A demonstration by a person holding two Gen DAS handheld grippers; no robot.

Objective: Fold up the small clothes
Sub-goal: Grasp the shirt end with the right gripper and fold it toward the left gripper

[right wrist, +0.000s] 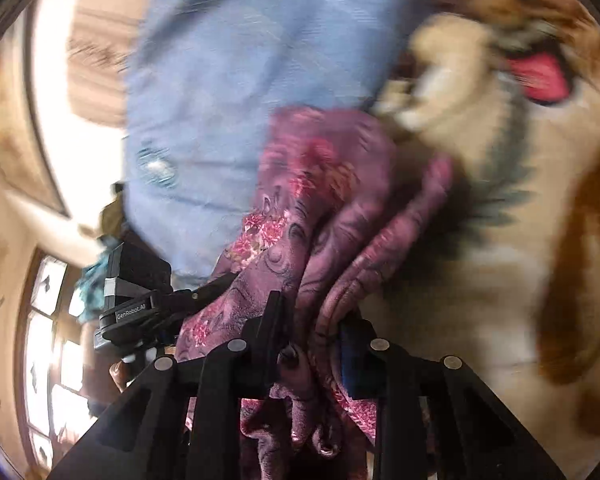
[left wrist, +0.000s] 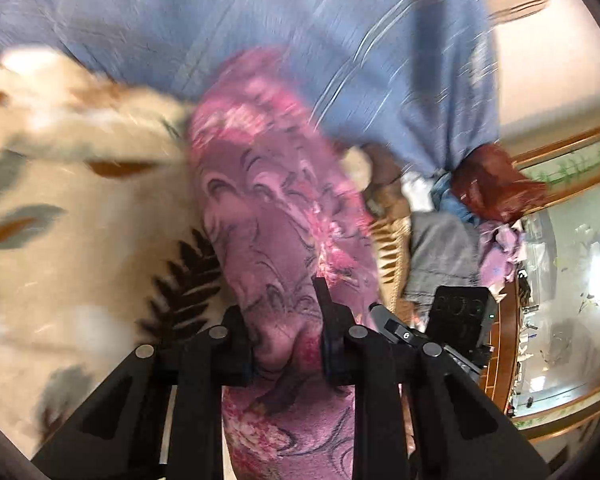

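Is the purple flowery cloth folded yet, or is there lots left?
Not yet. No folded clothes are visible. The left gripper and right gripper both pinch the purple flowery cloth, bunched above the cream leaf-print blanket. A pile of crumpled clothes seems to wait beyond it.

Left gripper, right gripper both clamped on cloth.

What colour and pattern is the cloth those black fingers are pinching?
The cloth is purple-pink with a floral, swirly print, clearest in the left wrist view.
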